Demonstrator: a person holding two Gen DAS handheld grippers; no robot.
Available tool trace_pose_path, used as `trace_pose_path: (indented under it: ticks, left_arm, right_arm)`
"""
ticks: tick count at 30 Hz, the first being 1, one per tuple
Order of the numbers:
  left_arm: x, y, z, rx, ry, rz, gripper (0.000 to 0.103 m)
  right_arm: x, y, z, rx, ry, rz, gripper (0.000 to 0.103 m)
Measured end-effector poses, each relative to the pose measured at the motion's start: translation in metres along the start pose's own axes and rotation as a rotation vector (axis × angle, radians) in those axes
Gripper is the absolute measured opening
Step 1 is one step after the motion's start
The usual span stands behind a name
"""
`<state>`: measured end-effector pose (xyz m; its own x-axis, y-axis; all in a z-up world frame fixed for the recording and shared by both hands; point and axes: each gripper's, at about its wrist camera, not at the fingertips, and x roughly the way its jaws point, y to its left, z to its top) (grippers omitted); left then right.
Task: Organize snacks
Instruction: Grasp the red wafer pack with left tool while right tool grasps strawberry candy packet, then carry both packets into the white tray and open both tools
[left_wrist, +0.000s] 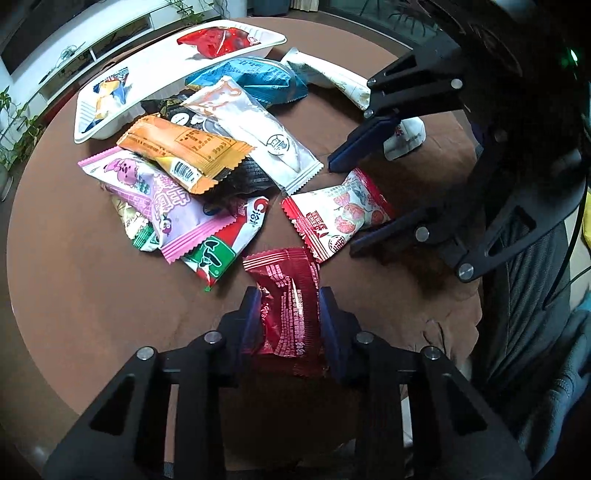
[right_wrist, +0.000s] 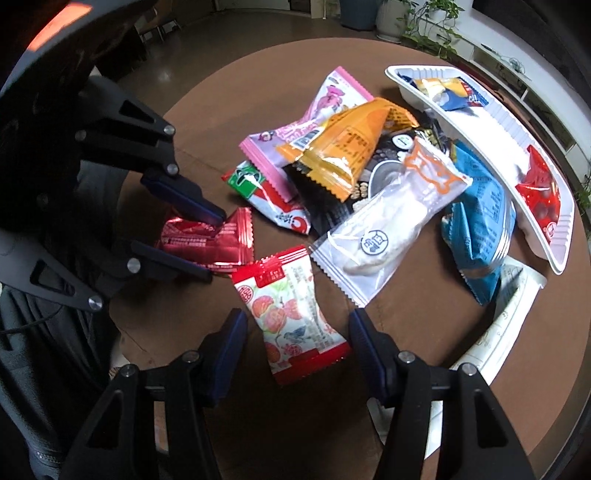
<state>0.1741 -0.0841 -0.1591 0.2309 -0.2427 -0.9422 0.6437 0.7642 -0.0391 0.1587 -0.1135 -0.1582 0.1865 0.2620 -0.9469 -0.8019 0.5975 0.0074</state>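
Note:
My left gripper (left_wrist: 290, 295) is shut on a dark red snack packet (left_wrist: 288, 310), its pads pressing both sides; it also shows in the right wrist view (right_wrist: 212, 236) with the left gripper (right_wrist: 218, 245) on it. My right gripper (right_wrist: 295, 321) is open around a red-and-white strawberry packet (right_wrist: 295, 314) on the brown table, fingers on either side and apart from it. In the left wrist view the right gripper (left_wrist: 341, 208) straddles the same packet (left_wrist: 343, 214). A white tray (left_wrist: 147, 74) holds a red packet and a blue-yellow packet.
A pile of packets lies mid-table: pink (left_wrist: 159, 195), orange (left_wrist: 184, 151), clear white (left_wrist: 258, 136), blue (left_wrist: 255, 79), black, and red-green (left_wrist: 225, 247). A white paper bag (left_wrist: 332, 79) lies beside the tray. The round table's edge (left_wrist: 44, 332) is close.

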Motion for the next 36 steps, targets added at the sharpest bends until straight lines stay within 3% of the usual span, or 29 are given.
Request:
trace_pose_path:
  ticks: [6, 9, 11, 16, 24, 29, 36]
  left_arm:
    - [-0.004, -0.001, -0.005, -0.021, -0.002, 0.004, 0.027]
    - [-0.005, -0.003, -0.006, -0.016, -0.004, 0.027, 0.025]
    - [-0.007, -0.003, -0.008, -0.026, -0.012, 0.033, 0.023]
    - [-0.014, 0.007, -0.013, -0.079, -0.037, 0.024, 0.018]
    - [-0.025, 0.015, -0.023, -0.15, -0.072, -0.034, 0.018]
    - [-0.037, 0.028, -0.026, -0.238, -0.124, -0.108, 0.018]
    - [-0.058, 0.041, -0.027, -0.339, -0.211, -0.18, 0.018]
  right_arm:
    - [0.002, 0.003, 0.006, 0.014, 0.008, -0.021, 0.056]
    - [0.002, 0.003, 0.007, 0.03, 0.012, -0.035, 0.049]
    - [0.002, -0.003, 0.011, 0.04, 0.015, -0.05, 0.037]
    - [0.002, -0.012, 0.015, 0.082, 0.005, -0.042, 0.034]
    - [-0.003, -0.012, 0.009, 0.161, -0.063, 0.049, 0.033]
    - [-0.01, -0.02, 0.004, 0.261, -0.141, 0.152, 0.033]
    - [-0.023, -0.036, -0.007, 0.397, -0.236, 0.225, 0.033]
